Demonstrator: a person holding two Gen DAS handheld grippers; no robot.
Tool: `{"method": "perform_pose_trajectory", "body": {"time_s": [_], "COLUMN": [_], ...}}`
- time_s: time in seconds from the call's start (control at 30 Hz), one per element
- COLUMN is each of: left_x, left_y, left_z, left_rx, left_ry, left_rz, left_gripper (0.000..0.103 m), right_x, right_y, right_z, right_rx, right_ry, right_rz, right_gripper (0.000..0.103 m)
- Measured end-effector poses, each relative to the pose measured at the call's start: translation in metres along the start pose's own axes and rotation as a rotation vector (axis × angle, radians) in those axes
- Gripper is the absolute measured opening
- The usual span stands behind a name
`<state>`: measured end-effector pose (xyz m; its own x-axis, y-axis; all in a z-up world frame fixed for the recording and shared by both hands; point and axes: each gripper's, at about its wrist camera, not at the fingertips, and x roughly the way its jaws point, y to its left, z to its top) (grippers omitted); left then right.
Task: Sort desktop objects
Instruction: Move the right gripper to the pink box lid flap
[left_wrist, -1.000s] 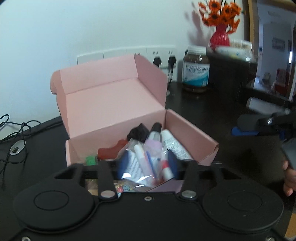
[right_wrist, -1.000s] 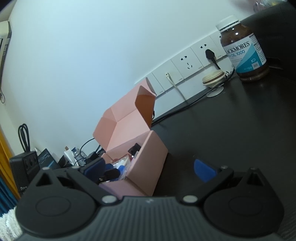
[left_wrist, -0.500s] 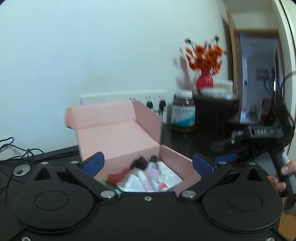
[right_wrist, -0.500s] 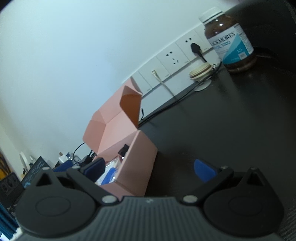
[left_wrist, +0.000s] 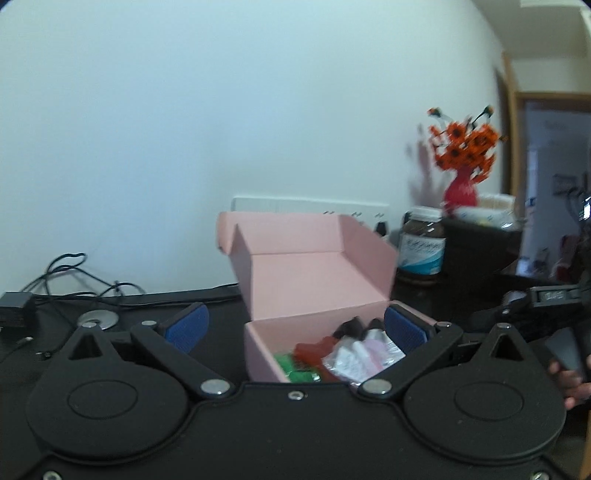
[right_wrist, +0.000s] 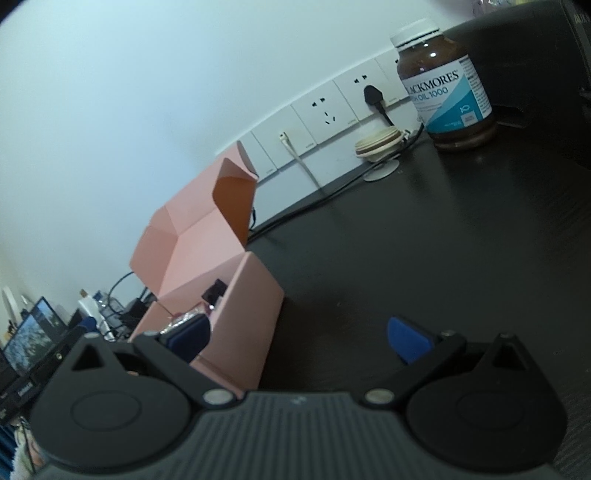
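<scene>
Left wrist view: left gripper (left_wrist: 295, 328) jaws spread fully wide after just opening, holding nothing, pink box (left_wrist: 314, 291) on dark bench (left_wrist: 110, 321) ahead, lid up, packets inside, right wrist view: right gripper (right_wrist: 299, 338) wide open, empty, left pad by pink box (right_wrist: 236, 306) front corner, brown bottle (right_wrist: 447, 88) far back.

The pink box's (left_wrist: 317, 280) contents blur together beyond the left tool; its front wall hides behind the tool's body.

Left gripper (left_wrist: 295, 328) now empty, wide.
</scene>
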<state>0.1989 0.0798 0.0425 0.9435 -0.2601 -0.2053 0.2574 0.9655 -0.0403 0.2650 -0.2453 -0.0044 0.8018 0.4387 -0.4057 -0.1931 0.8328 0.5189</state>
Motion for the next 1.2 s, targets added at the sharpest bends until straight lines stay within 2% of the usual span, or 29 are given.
{"method": "perform_pose_trajectory", "body": {"time_s": [0.2,0.43,0.7,0.83,0.97,1.1,1.2], "left_x": [0.0,-0.001,0.002,0.008,0.012,0.017,0.02], "left_y": [-0.008,-0.008,-0.003,-0.002,-0.004,-0.001,0.005], "left_z": [-0.002,-0.002,-0.003,-0.006,-0.008,-0.009,-0.01], "left_rx": [0.038,0.036,0.015,0.006,0.016,0.003,-0.029], "left_ry": [0.013,0.012,0.031,0.057,0.078,0.101,0.121], "left_rz": [0.03,0.048,0.054,0.051,0.047,0.034,0.019], "left_gripper": [0.103,0.103,0.103,0.103,0.103,0.103,0.103], "right_x": [-0.001,0.001,0.015,0.018,0.013,0.029,0.055], "right_y": [0.0,0.003,0.027,0.032,0.042,0.062,0.066], "right_z": [0.0,0.0,-0.004,0.014,0.047,0.072,0.084], "right_rx": [0.003,-0.008,-0.152,-0.152,-0.126,-0.231,-0.26], "right_ry": [-0.006,0.01,0.095,0.174,0.153,0.135,0.142], "right_rz": [-0.034,-0.064,-0.132,-0.107,-0.021,0.018,0.085], "right_gripper": [0.102,0.102,0.102,0.102,0.102,0.102,0.102]}}
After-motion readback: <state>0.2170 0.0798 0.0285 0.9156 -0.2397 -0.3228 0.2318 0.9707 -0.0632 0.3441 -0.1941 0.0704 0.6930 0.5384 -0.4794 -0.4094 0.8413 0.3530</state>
